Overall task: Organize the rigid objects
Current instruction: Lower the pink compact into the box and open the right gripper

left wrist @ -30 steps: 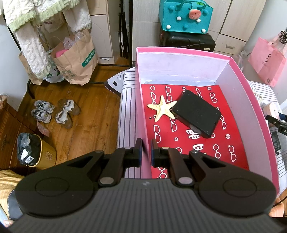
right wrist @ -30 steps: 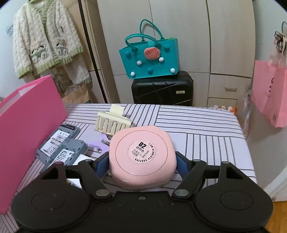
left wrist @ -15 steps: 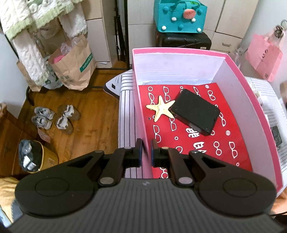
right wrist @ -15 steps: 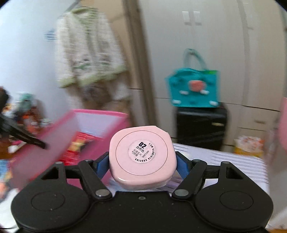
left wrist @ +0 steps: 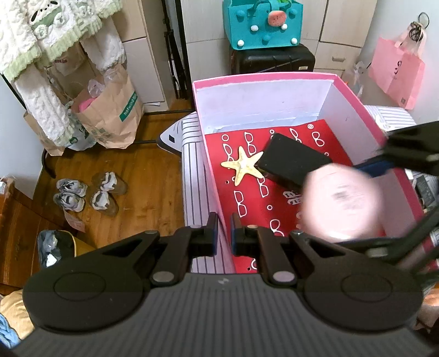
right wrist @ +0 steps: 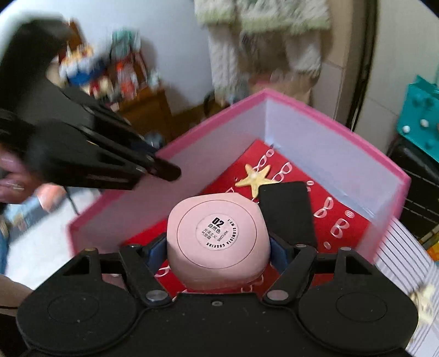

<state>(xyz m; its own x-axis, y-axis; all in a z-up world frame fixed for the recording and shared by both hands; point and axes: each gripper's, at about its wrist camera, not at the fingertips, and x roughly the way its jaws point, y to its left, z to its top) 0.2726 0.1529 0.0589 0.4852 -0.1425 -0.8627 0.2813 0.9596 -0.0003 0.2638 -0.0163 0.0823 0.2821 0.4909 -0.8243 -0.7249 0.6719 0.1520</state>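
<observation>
Right claw [right wrist: 218, 251] clamps compact [right wrist: 218, 233] above box [right wrist: 310, 108].

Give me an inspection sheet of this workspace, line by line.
Surface: striped cloth under the box.
Job's things: pink box open, red patterned liner; starfish and black case lie inside, touching; pink compact is above the box floor.
Clutter: nothing seen on the cloth.
Grippers: left tool clamps the box's near-left wall; right tool grips the compact.
Cables: nothing seen.
Surroundings: wooden floor, shoes, paper bags, teal bag on a black suitcase.
</observation>
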